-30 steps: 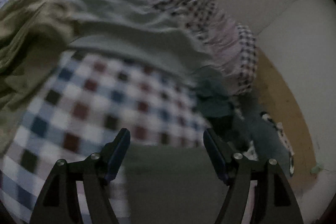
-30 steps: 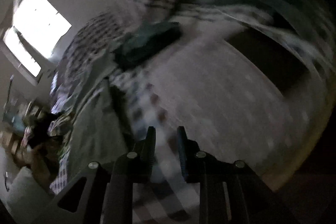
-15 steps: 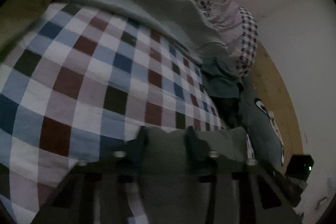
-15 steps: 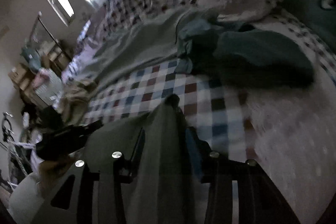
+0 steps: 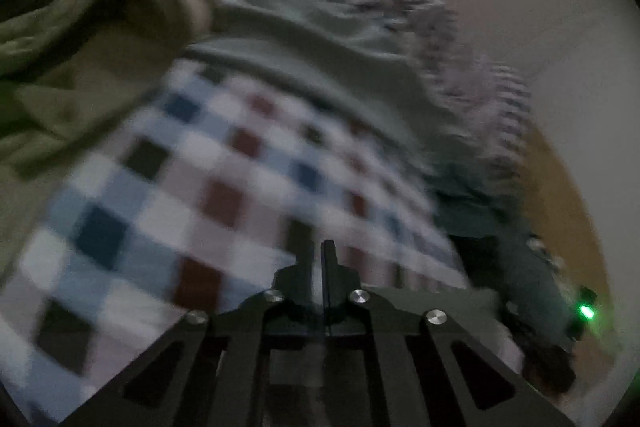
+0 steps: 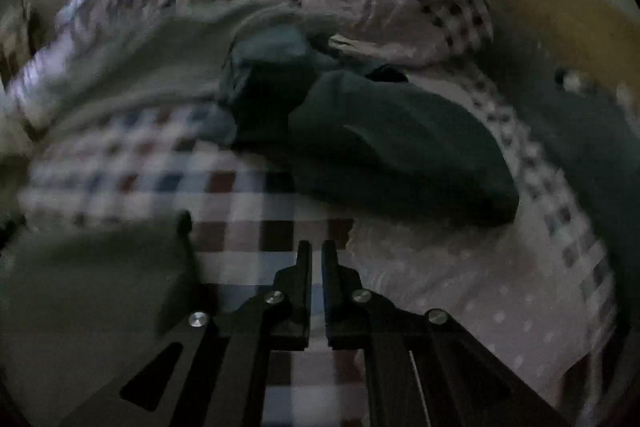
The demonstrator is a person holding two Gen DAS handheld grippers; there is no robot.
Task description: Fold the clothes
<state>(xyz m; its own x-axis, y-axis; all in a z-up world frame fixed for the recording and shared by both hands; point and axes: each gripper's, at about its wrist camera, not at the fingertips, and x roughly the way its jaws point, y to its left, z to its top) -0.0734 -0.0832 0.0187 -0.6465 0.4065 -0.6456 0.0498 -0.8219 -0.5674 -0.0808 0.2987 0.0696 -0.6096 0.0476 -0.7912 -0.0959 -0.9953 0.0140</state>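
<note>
A dim bedroom, mid-chore: at far left an olive garment (image 5: 72,39) lies heaped and unfolded on the bed's checked cover (image 5: 192,195), with a pale grey-green garment (image 5: 304,39) spread loose beside it. At centre the left claw (image 5: 318,267) hangs over the checks with its jaws drawn together; a grey-green garment (image 5: 432,301) lies just beneath and right of it, and whether a hem is pinched between the jaws cannot be told through the blur. In the right wrist view that same grey-green cloth appears bunched at lower left, apart from the right claw (image 6: 317,263), whose jaws are closing to a narrow slit with nothing visible between them, over bare checked cover. To its right a dark teal garment (image 6: 400,147) lies in a rumpled mound against the bedding. Folding looks barely begun: no neat stack shows anywhere, and at least four pieces are left to do.
</note>
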